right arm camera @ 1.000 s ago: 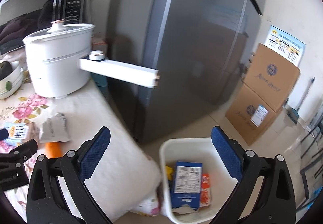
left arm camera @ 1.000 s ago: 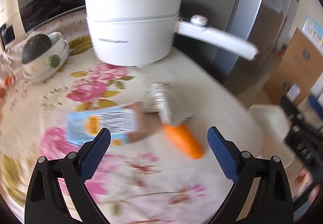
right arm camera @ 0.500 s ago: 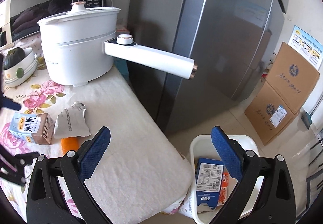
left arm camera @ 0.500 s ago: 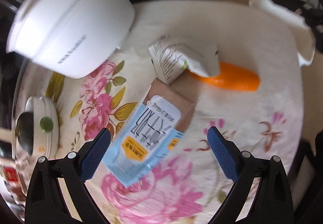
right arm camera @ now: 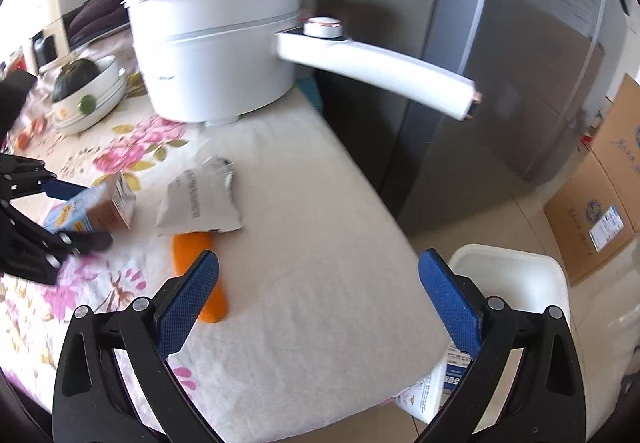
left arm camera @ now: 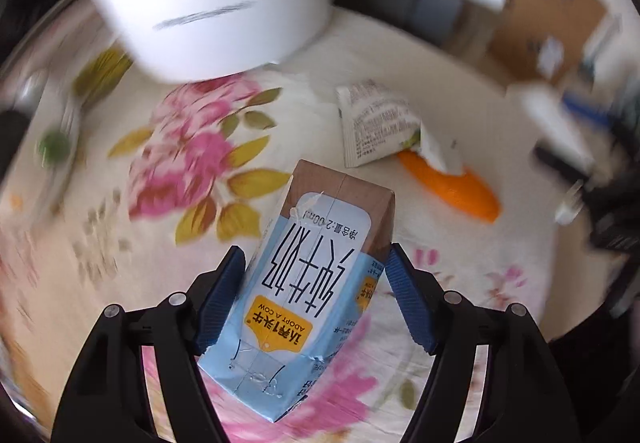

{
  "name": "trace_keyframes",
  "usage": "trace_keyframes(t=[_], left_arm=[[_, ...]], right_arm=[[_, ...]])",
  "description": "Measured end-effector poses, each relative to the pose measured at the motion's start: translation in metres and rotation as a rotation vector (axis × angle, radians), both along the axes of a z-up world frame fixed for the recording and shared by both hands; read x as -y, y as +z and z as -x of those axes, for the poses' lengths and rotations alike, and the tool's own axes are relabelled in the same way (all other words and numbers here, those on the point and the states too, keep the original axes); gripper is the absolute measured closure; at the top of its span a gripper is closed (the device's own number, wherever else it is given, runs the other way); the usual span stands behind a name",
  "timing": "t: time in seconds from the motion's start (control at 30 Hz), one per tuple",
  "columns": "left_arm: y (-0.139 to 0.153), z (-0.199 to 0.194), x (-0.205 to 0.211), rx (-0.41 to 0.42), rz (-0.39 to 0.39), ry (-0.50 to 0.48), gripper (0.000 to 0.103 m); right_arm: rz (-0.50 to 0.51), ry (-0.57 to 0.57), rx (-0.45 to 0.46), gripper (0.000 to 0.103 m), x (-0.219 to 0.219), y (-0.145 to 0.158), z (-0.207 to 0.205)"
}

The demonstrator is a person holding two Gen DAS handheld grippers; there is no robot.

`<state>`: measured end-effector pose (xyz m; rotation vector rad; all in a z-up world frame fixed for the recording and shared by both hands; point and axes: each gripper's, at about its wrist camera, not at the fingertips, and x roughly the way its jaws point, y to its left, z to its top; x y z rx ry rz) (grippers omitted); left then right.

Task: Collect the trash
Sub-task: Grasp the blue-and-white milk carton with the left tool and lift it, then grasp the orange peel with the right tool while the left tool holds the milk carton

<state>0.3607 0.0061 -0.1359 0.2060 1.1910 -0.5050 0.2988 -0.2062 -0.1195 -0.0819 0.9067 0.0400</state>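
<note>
Closing your left gripper around the blue-and-brown milk carton, pads not clearly clamped; foil wrapper at 1 o'clock.

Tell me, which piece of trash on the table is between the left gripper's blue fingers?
The blue-and-brown milk carton sits between the left gripper fingers. The crumpled grey wrapper and orange wrapper lie farther off, untouched.
</note>
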Motion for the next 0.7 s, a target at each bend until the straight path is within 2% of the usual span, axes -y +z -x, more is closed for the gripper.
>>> trace_keyframes(t=[0.13, 0.2, 0.23, 0.3, 0.33, 0.4, 0.5, 0.57, 0.63, 0.67, 0.7], left_arm=[[0.014, 0.021, -0.051, -0.022, 0.289, 0.225, 0.032], [0.012, 0.034, -0.088, -0.059, 0.484, 0.407, 0.032], [0.007, 0.044, -0.112, -0.080, 0.613, 0.517, 0.032], [0.004, 0.062, -0.134, -0.096, 0.762, 0.641, 0.032], [0.004, 0.072, -0.143, -0.093, 0.813, 0.683, 0.032], [0.010, 0.094, -0.157, -0.058, 0.854, 0.722, 0.032], [0.022, 0.121, -0.169, 0.022, 0.858, 0.705, 0.032], [0.026, 0.136, -0.173, 0.063, 0.876, 0.690, 0.032], [0.027, 0.143, -0.176, 0.049, 0.946, 0.661, 0.032], [0.028, 0.149, -0.177, 0.051, 0.952, 0.653, 0.032], [0.031, 0.149, -0.175, 0.063, 0.938, 0.644, 0.032]], right_arm=[[0.014, 0.064, -0.041, 0.007, -0.017, -0.009, -0.001], [0.033, 0.087, -0.048, 0.007, -0.027, -0.013, 0.000], [0.049, 0.101, -0.050, 0.007, -0.034, -0.016, 0.000], [0.070, 0.114, -0.055, 0.007, -0.042, -0.020, 0.001], [0.073, 0.120, -0.061, 0.007, -0.046, -0.021, 0.000], [0.052, 0.126, -0.078, 0.007, -0.050, -0.023, 0.000], [-0.001, 0.124, -0.105, 0.008, -0.055, -0.026, -0.003], [-0.019, 0.107, -0.128, 0.016, -0.057, -0.029, -0.009], [-0.052, 0.077, -0.158, 0.019, -0.058, -0.033, -0.014], [-0.062, 0.065, -0.165, 0.020, -0.058, -0.035, -0.017], [-0.060, 0.053, -0.168, 0.026, -0.060, -0.038, -0.020]])
